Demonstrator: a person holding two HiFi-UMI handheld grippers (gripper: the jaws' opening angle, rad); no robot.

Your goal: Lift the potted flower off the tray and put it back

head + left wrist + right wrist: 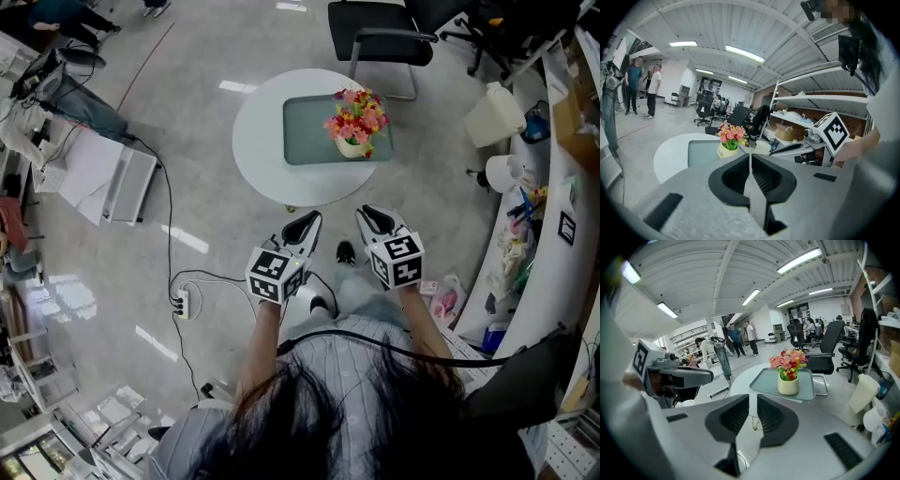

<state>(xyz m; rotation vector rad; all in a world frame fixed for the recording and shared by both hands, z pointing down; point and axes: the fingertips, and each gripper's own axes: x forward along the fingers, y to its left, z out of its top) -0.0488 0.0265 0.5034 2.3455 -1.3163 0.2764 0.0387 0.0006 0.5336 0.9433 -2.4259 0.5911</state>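
The potted flower (pixel 355 125), pink and red blooms in a cream pot, stands on the right half of a grey-green tray (pixel 309 131) on a round white table (pixel 258 141). Both grippers hang short of the table's near edge, above the floor, pointing at it. My left gripper (pixel 312 218) is shut and empty; in its own view its jaws (pixel 750 157) meet, with the pot (pixel 726 150) beyond them. My right gripper (pixel 366 214) is shut with nothing in it; in its own view (pixel 752 411) the pot (pixel 788 385) and tray (pixel 764 380) lie ahead, slightly right.
A black office chair (pixel 384 33) stands behind the table. A power strip with cables (pixel 183 302) lies on the floor at my left. A white container (pixel 494 114) and cluttered shelving (pixel 553 216) line the right side. People stand far off (pixel 642 89).
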